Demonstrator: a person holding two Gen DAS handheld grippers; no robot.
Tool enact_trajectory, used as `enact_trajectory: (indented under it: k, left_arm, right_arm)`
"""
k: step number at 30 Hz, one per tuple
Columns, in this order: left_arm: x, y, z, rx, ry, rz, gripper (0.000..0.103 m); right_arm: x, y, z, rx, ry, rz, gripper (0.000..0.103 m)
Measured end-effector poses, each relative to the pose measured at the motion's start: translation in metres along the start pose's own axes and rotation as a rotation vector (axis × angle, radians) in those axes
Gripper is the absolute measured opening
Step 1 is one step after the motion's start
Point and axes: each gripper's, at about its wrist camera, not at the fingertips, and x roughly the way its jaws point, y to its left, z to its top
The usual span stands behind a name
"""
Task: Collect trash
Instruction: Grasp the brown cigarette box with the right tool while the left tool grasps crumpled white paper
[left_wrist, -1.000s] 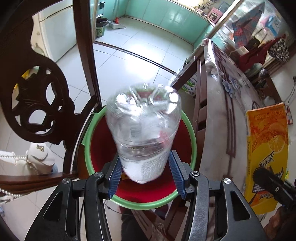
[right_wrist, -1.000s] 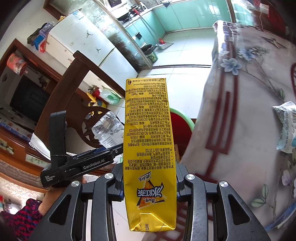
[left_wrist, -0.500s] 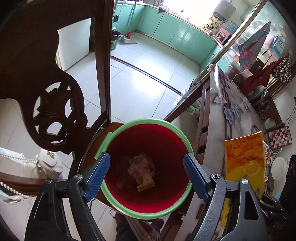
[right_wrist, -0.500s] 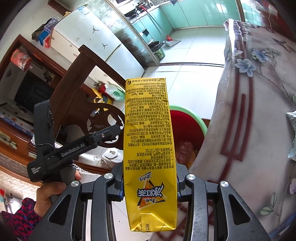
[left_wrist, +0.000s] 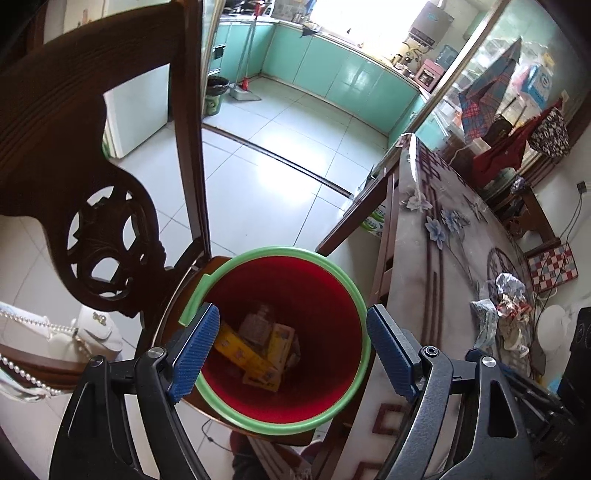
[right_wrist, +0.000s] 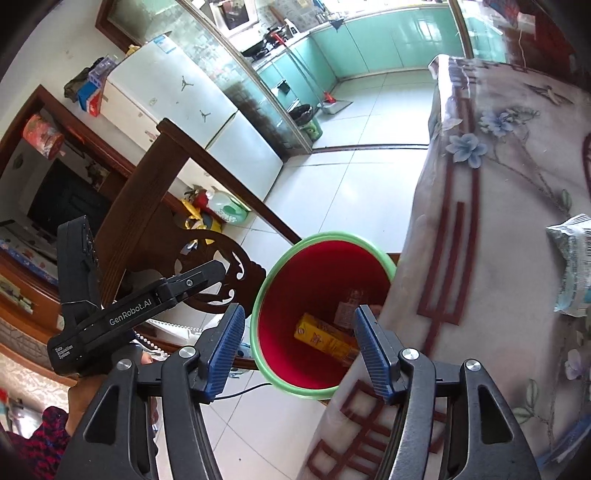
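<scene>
Tiled kitchen floor behind; floral-clothed counter (right_wrist: 491, 258) beside a red, green-rimmed plastic bin (left_wrist: 364, 325) holding a yellow drink carton (right_wrist: 325, 338). Left claw (left_wrist: 291, 349) wide, empty; right claw (right_wrist: 299, 345) opening, empty. Next: reach crumpled wrappers (left_wrist: 502, 306) on counter, pinch squarely.

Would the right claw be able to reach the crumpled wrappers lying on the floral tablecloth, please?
Probably yes: the right claw, opening and empty, hovers over the red bin, and nothing stands between it and the crumpled wrappers.

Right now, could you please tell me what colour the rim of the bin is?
Light green, around a red inside; the bin shows best in the left wrist view.
</scene>
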Motion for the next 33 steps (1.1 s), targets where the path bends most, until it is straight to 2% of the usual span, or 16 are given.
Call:
enact_trajectory:
  k: [6, 9, 13, 20, 24, 27, 29, 33]
  left_arm:
    - [-0.004, -0.03, -0.009, 0.111, 0.003, -0.013, 0.082]
    - [-0.006, -0.053, -0.016, 0.18, 0.002, -0.038, 0.082]
    - [-0.006, -0.092, -0.03, 0.277, 0.014, -0.085, 0.083]
    - [-0.013, -0.176, -0.063, 0.408, 0.04, -0.222, 0.087]
    - [-0.013, -0.23, -0.086, 0.458, 0.071, -0.304, 0.089]
    - [-0.01, -0.268, -0.104, 0.471, 0.108, -0.355, 0.089]
    - [-0.008, -0.289, -0.115, 0.481, 0.131, -0.38, 0.089]
    - [-0.004, -0.327, -0.139, 0.518, 0.16, -0.405, 0.089]
  right_arm:
    - [-0.062, -0.017, -0.018, -0.072, -0.106, -0.095, 0.06]
    - [-0.1, -0.038, -0.037, -0.119, -0.125, -0.194, 0.06]
    - [-0.14, -0.078, -0.066, -0.129, -0.074, -0.312, 0.061]
    - [-0.219, -0.17, -0.129, -0.139, 0.038, -0.492, 0.061]
    - [-0.244, -0.218, -0.153, -0.107, 0.097, -0.503, 0.061]
    - [-0.245, -0.245, -0.163, -0.093, 0.143, -0.46, 0.061]
    - [-0.238, -0.254, -0.168, -0.098, 0.166, -0.42, 0.061]
    - [-0.229, -0.265, -0.178, -0.123, 0.211, -0.415, 0.061]
